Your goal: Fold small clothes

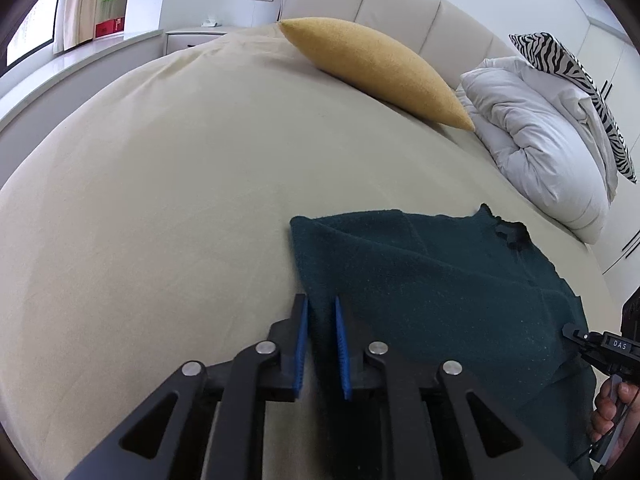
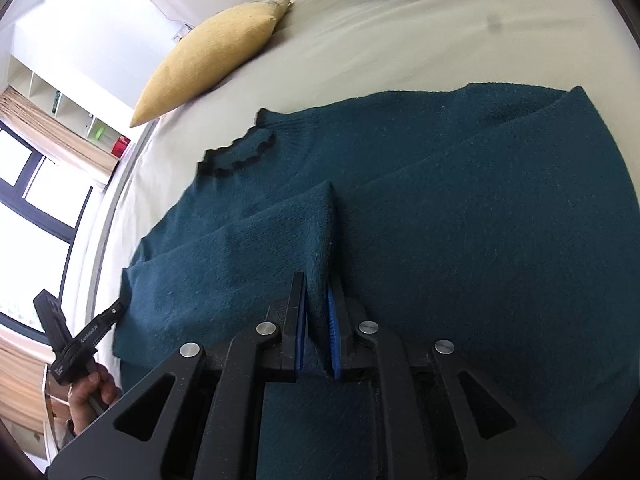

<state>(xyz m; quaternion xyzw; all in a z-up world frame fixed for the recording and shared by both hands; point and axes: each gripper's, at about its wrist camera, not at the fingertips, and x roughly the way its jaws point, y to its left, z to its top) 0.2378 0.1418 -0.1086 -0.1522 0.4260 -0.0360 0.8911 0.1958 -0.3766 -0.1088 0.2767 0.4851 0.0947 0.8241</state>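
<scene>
A dark teal sweater [image 2: 420, 208] lies spread on a beige bed [image 1: 160, 200] near a mustard pillow [image 1: 376, 68]. The left claw [image 1: 321, 320] and right claw [image 2: 318, 300] each pinch sweater fabric.

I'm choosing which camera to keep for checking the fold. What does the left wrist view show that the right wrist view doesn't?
Only the left wrist view: the zebra-striped pillow on the white duvet, and the sweater's left edge in the left claw.

Only the right wrist view: the sweater's black-trimmed collar and the folded sleeve in the right claw.

Both: the teal sweater, the yellow cushion, the beige bed sheet.
</scene>
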